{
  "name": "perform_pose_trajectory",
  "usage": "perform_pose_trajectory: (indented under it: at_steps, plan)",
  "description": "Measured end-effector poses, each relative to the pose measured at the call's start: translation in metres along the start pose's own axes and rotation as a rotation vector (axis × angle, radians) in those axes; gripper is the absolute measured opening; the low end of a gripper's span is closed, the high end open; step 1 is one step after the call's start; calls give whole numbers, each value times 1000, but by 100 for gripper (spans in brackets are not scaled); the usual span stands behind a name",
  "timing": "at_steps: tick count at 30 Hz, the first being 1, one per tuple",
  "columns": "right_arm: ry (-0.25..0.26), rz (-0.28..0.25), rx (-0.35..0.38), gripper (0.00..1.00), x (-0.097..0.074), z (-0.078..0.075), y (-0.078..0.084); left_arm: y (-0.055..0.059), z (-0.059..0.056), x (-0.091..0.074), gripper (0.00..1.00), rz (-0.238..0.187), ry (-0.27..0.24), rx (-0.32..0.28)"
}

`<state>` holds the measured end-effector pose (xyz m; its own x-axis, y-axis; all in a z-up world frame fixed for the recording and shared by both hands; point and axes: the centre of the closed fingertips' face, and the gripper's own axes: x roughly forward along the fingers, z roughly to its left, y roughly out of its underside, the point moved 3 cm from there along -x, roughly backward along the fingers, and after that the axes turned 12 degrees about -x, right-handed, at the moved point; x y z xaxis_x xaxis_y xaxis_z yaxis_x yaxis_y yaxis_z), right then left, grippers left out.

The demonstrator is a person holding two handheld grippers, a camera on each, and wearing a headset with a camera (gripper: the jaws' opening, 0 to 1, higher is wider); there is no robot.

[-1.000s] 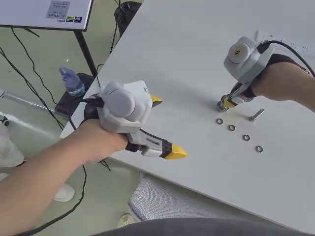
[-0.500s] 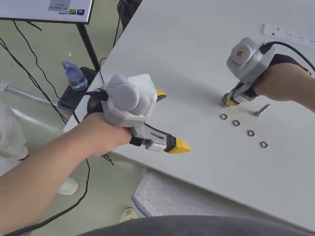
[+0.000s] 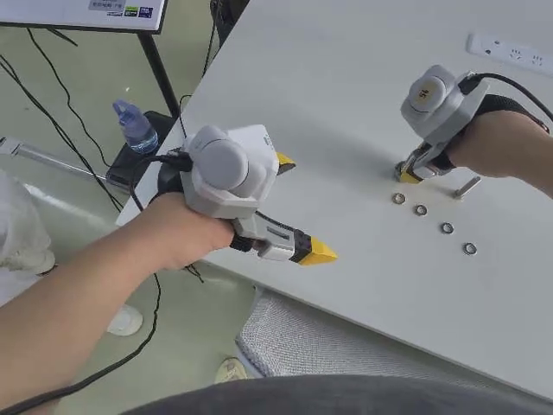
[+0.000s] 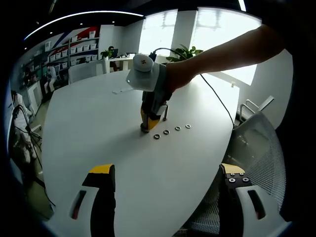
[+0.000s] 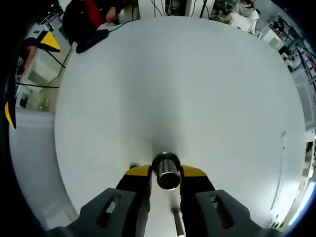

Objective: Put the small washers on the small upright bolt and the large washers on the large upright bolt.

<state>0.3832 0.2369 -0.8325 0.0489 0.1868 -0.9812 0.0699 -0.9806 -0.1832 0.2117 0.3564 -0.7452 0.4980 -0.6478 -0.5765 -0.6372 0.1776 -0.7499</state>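
R gripper [image 3: 408,175], upper right of the head view, is clamped on the big bolt [image 5: 168,171]. In the right gripper view the bolt sits low centre btw the two jaws, end-on to the cam, so it's prob standing roughly upright w/ the gripper pointing down at the table [image 3: 328,78]. Can't tell if its base is actually touching the top yet. L gripper [image 3: 302,207] hangs lower left of centre, jaws spread wide, nothing in them.

Four washers [image 3: 421,210] lie in a slanting row just below-right of the R gripper. The small bolt [image 3: 467,186] lies flat just right of it, not stood up. Washers are too tiny here to sort big vs small.

IMO the step in hand is standing the big bolt. Tips:
- Get the head flat on the table before letting go, and keep it plumb.
- Open the jaws slowly and evenly so neither side tips it, then lift straight up.
- Park it near the washers but not on them.

The L gripper's free, so it could steady the bolt if it wobbles.
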Motion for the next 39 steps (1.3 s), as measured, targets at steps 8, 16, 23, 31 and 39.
perform_pose_trajectory:
  at_steps: [8, 16, 23, 31, 39]
  plan:
    - [-3, 8, -14, 22, -4, 4, 0, -1, -1, 1, 86, 3, 4, 4]
    - [-7, 5, -21, 23, -9, 9, 0, 0, -2, -1, 85, 8, 5, 12]
    - [-14, 8, -42, 26, -10, 12, 0, -1, 0, -3, 85, 4, 1, 9]
    - [-3, -19, -41, 40, -15, 7, -3, -3, 0, -5, 86, -12, -9, 8]
    - [2, -49, -27, 41, -28, 7, -4, -4, -4, -3, 89, -18, -15, 14]
